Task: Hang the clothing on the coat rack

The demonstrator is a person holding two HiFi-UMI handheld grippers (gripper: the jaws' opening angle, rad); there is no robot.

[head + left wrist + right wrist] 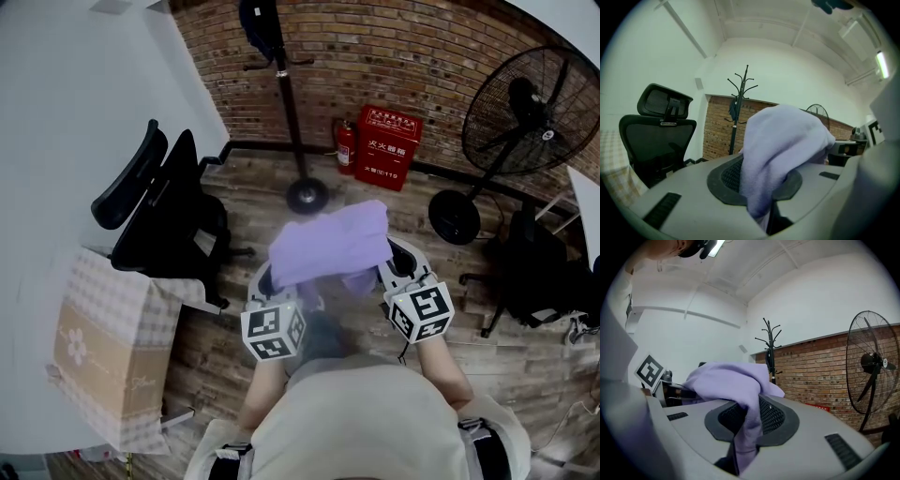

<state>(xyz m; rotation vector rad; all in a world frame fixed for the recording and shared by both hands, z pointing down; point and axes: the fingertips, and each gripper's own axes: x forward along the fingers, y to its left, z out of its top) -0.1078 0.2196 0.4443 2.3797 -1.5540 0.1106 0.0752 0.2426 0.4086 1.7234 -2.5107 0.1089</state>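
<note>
1. Both tongs are clamped on cloth: the left gripper [761, 190] and the right gripper [746, 430] each pinch a fold of the lilac clothing [330, 244] between nearly closed pads.
2. It hangs bunched between them in front of the person, well apart from the coat rack [291, 112].
3. Soft, light and limp, it will likely sag; gripping near the collar or a top edge should suit a hook.
4. Only the gripper views show the pinches and the rack's upper hooks; only the head view shows its base and the floor between.
</note>
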